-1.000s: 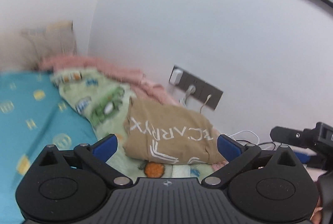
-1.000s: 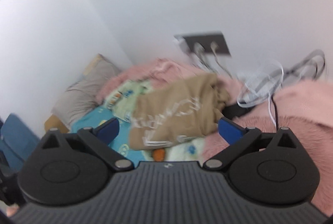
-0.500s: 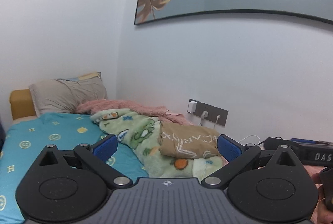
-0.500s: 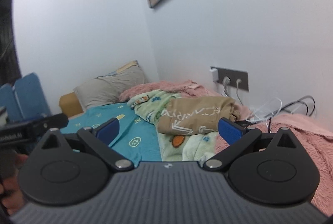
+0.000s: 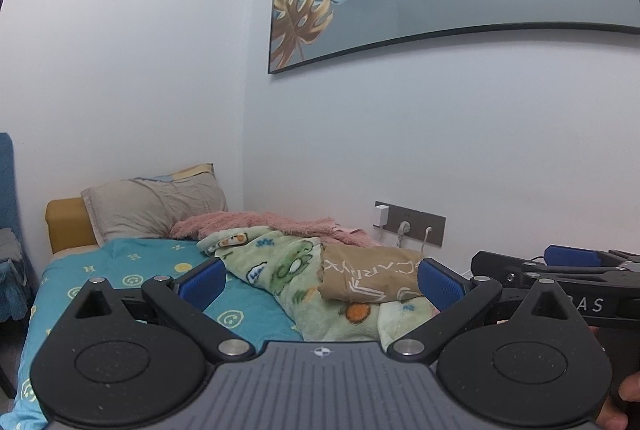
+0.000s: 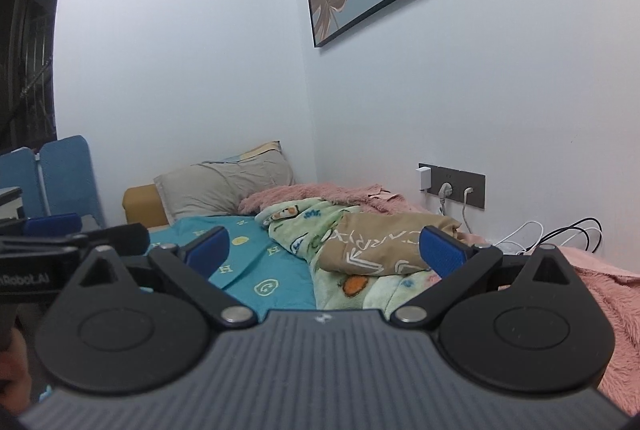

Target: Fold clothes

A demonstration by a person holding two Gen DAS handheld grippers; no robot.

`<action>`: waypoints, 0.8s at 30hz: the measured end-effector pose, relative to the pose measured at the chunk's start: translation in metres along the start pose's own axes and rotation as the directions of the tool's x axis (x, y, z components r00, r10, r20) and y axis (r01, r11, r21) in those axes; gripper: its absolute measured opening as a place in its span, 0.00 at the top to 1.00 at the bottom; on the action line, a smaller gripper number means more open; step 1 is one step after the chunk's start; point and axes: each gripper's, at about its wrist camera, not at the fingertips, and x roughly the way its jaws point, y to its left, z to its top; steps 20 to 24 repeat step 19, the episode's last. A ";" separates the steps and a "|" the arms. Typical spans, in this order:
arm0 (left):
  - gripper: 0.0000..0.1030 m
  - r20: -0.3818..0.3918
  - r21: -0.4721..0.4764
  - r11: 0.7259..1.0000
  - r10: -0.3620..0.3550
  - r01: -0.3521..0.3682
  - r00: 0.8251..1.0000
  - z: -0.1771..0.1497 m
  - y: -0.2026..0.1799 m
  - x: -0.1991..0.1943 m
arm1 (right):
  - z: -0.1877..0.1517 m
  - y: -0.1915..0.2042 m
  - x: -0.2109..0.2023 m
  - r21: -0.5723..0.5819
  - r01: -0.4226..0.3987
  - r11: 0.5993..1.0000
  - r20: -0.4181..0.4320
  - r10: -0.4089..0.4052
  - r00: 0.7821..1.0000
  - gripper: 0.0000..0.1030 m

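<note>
Left gripper [image 5: 320, 280] with blue pads spread wide and empty, right gripper [image 6: 326, 250] likewise spread and empty, both held above the bed, folded tan shirt [image 5: 366, 276] lying on green cartoon blanket [image 5: 288, 270], teal sheet [image 5: 120, 278] alongside, grey pillow [image 5: 154, 208] beyond

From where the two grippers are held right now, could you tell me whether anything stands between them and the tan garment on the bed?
Nothing visible does. The tan garment lies folded on the green cartoon blanket, framed between the open jaws of the left gripper and of the right gripper, with only open air and bedding ahead. The white cables lie off to the right.
</note>
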 end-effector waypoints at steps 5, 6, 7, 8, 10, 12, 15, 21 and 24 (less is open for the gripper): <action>0.00 -0.011 -0.026 1.000 0.005 -0.005 1.000 -0.008 0.006 0.000 | -0.004 0.002 0.000 -0.002 0.004 1.000 0.000 -0.004 1.000 0.00; 0.00 -0.013 -0.028 1.000 0.007 -0.007 1.000 -0.009 0.007 0.000 | -0.005 0.003 0.001 -0.002 0.003 1.000 -0.001 -0.003 1.000 0.00; 0.00 -0.014 -0.026 1.000 0.012 -0.013 1.000 -0.010 0.008 -0.001 | -0.006 0.003 0.001 -0.003 0.004 1.000 -0.002 -0.004 1.000 0.00; 0.00 -0.013 -0.024 1.000 0.019 -0.020 1.000 -0.011 0.009 -0.002 | -0.006 0.005 0.001 -0.007 0.008 1.000 0.000 -0.008 1.000 0.00; 0.00 -0.013 -0.030 0.999 0.023 -0.024 1.000 -0.012 0.012 -0.003 | -0.007 0.007 0.000 -0.014 0.010 1.000 0.005 -0.010 1.000 0.00; 0.00 -0.009 -0.043 0.999 0.018 -0.019 1.000 -0.012 0.014 -0.005 | -0.007 0.008 0.000 -0.014 0.011 1.000 0.002 -0.011 1.000 0.00; 0.00 -0.003 -0.051 0.998 0.020 -0.020 1.000 -0.011 0.017 -0.008 | -0.009 0.009 -0.002 -0.014 0.002 1.000 -0.011 -0.002 1.000 0.00; 0.00 0.006 -0.056 0.998 0.021 -0.021 1.000 -0.012 0.019 -0.013 | -0.010 0.010 -0.003 -0.011 0.002 1.000 -0.015 -0.002 1.000 0.00; 0.00 0.006 -0.056 0.998 0.021 -0.021 1.000 -0.012 0.019 -0.013 | -0.010 0.010 -0.003 -0.011 0.002 1.000 -0.015 -0.002 1.000 0.00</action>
